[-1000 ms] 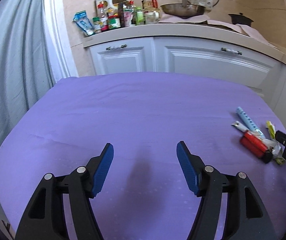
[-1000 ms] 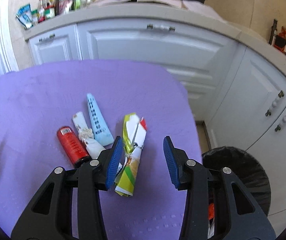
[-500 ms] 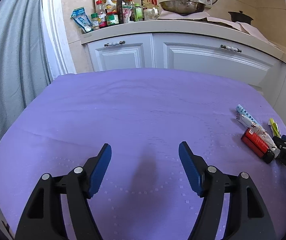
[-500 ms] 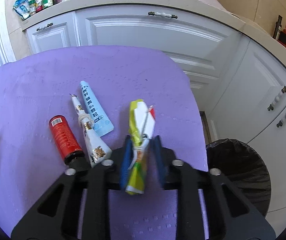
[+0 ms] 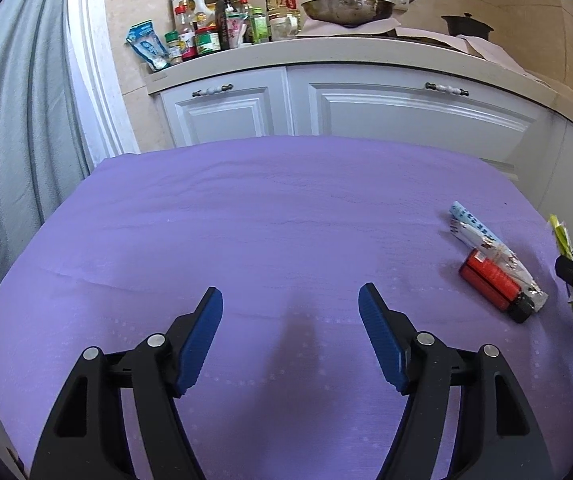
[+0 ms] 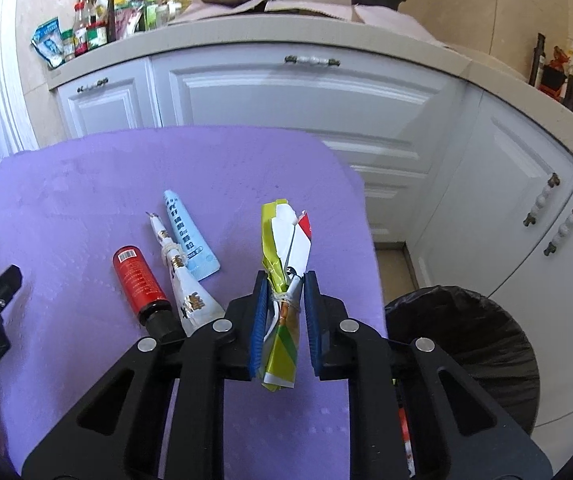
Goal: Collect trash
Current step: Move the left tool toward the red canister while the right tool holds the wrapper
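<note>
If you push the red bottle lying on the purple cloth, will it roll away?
Probably, since the red bottle is round and lies on its side. The white tube beside it might stop it on that side. It looks small, so likely light.

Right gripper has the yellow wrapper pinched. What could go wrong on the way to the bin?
1. The right gripper pinches the crumpled yellow-green wrapper only at its thin waist; it could slip free.
2. The black-lined trash bin sits below the table edge, so an early release may miss.

Matt purple cloth [image 5: 246, 240]; glossy crumpled wrapper [image 6: 284, 248]; ribbed blue pads [image 5: 378, 344]
</note>
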### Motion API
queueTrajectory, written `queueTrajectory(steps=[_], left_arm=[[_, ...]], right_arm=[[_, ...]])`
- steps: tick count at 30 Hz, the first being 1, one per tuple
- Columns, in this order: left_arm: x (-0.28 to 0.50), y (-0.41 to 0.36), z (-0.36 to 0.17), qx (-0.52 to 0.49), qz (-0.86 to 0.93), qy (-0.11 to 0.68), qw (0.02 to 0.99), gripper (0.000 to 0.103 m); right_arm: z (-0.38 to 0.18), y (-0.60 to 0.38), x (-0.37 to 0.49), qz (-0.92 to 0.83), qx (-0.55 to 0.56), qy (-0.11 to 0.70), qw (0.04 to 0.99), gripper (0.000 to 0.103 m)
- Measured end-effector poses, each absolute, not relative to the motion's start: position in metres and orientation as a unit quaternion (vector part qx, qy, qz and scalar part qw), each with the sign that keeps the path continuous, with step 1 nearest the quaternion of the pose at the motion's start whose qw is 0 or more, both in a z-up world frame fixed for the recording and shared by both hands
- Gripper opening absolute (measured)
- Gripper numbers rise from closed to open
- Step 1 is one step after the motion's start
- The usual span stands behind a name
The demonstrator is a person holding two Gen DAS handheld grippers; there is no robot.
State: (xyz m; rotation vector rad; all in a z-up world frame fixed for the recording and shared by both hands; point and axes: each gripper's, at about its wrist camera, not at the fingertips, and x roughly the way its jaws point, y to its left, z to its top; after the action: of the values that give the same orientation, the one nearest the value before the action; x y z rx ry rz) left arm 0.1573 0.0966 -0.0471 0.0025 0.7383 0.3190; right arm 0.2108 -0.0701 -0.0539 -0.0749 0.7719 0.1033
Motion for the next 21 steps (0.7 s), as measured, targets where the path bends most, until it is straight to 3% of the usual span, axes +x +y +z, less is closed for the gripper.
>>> queueTrajectory(steps=[21], left_arm=[[0.193, 0.024, -0.047, 0.006, 0.108, 0.382, 0.918, 0.069]], right_arm=[[-0.040, -0.099, 0.196, 0.041, -0.007, 0.352, 0.935, 0.018]])
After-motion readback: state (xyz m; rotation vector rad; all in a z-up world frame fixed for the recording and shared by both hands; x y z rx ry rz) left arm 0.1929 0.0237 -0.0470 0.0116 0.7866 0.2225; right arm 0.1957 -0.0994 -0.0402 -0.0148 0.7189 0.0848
